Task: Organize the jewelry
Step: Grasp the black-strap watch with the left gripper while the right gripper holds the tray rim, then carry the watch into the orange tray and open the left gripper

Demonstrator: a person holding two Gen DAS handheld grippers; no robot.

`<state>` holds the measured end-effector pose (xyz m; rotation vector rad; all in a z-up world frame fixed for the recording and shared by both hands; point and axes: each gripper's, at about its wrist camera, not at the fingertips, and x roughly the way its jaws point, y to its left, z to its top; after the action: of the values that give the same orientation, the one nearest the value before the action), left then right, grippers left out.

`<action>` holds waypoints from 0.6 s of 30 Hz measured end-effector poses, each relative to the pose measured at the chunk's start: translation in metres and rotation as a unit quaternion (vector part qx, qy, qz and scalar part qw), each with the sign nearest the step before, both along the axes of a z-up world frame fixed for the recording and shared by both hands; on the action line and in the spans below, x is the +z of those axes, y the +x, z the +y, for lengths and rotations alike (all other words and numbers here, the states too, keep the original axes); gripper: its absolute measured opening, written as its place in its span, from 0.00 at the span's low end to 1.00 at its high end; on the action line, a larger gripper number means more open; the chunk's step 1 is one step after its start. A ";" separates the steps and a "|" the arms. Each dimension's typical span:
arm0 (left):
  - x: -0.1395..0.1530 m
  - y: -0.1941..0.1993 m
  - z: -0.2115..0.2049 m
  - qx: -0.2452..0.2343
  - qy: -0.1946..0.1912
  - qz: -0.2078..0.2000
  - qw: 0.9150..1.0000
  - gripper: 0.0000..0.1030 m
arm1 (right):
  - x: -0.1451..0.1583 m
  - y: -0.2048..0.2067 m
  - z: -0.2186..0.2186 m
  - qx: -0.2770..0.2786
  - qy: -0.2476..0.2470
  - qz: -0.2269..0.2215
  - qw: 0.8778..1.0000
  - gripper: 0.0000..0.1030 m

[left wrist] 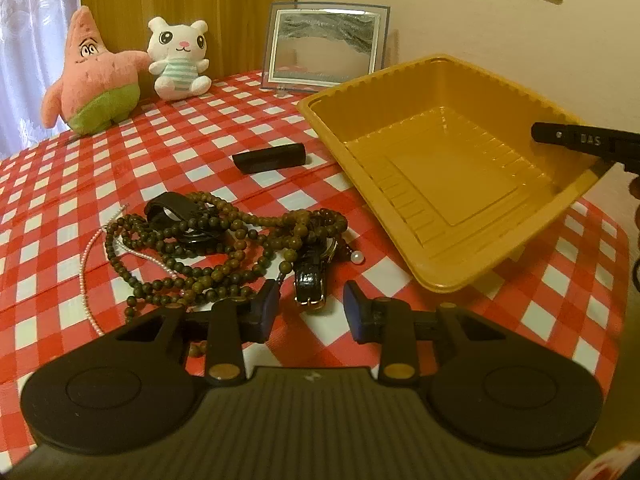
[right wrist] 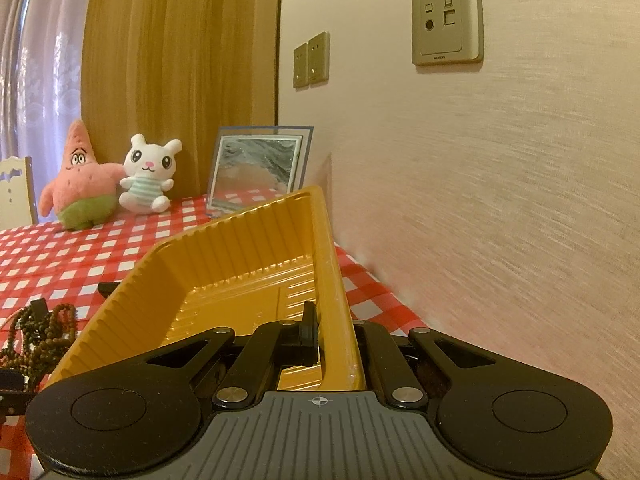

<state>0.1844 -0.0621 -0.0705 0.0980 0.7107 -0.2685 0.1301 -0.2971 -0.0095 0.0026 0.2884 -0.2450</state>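
Observation:
A tangle of brown bead strands point(left wrist: 224, 248) lies on the checked cloth with a thin pink pearl strand point(left wrist: 85, 276), a black clip point(left wrist: 172, 208) and a black-strapped watch point(left wrist: 310, 280). My left gripper point(left wrist: 310, 306) stands open low over the cloth. The watch's buckle end lies between its blue pads, touching neither. A loose pearl point(left wrist: 357, 257) sits to the right. The empty yellow tray point(left wrist: 440, 66) is tilted. My right gripper point(right wrist: 332, 336) is shut on the tray's point(right wrist: 240, 220) near wall. One of its fingers point(left wrist: 576, 139) shows over the tray's right rim.
A black bar point(left wrist: 270, 158) lies on the cloth behind the jewelry. Two plush toys point(left wrist: 92, 80), point(left wrist: 180, 60) and a framed picture point(left wrist: 324, 46) stand at the back of the table. The wall point(right wrist: 500, 200) runs close along the tray's right side.

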 end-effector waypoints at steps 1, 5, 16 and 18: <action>-0.001 0.002 -0.001 0.001 0.000 0.001 1.000 0.31 | 0.000 0.000 0.000 0.000 0.000 0.000 1.000 0.03; -0.003 0.010 -0.005 0.003 0.001 -0.002 1.000 0.19 | 0.000 0.000 0.001 -0.002 0.001 0.000 1.000 0.03; 0.024 0.002 0.021 0.000 -0.066 0.002 0.998 0.14 | 0.004 -0.003 0.005 0.007 -0.005 -0.002 1.000 0.03; 0.032 -0.003 0.029 -0.002 -0.081 0.004 0.997 0.14 | 0.005 -0.004 0.006 0.010 -0.009 -0.002 1.000 0.03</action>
<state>0.1810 -0.0331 -0.0387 -0.0558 0.6949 -0.3294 0.1257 -0.2909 -0.0041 -0.0170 0.2826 -0.2277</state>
